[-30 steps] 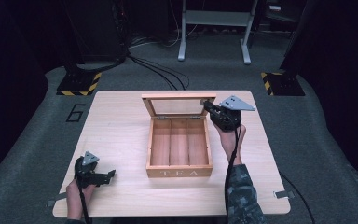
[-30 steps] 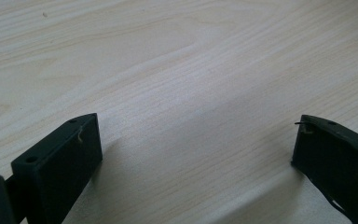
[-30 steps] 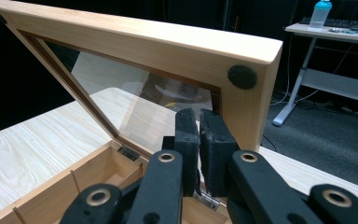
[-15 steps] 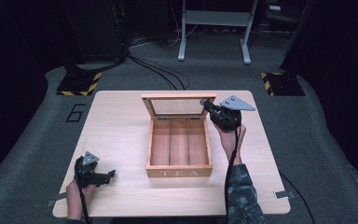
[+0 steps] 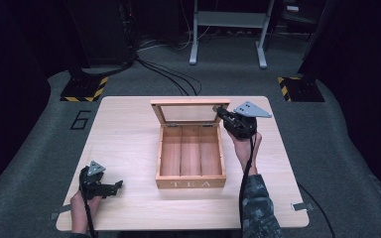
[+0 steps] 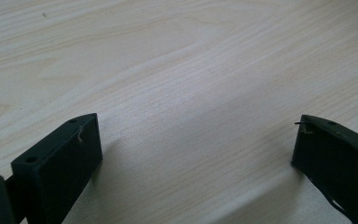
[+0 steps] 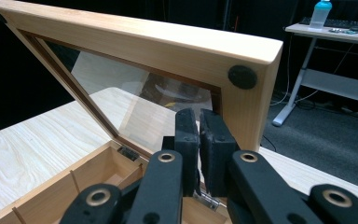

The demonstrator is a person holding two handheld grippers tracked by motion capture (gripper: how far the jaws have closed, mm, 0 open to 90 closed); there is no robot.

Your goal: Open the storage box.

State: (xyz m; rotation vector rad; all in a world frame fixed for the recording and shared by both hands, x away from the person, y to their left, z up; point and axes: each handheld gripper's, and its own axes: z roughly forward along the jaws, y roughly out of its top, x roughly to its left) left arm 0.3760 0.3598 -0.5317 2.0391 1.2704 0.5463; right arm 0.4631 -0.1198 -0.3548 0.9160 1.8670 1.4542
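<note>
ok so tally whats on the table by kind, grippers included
wooden tea box, lid open: 1
compartments inside it, all bare: 3
grippers: 2, the left gripper open, the right gripper shut at the lid
total: 3 things, the box and both grippers

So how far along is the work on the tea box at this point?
Done: the tea box stands open, its glass-paned lid raised behind three empty compartments. In hand: the right tool, jaws shut, sits at the lid's right frame; whether it touches the frame is unclear. The left tool rests open on the table, holding nothing. Left: probably closing or filling the box, though which is a guess.
</note>
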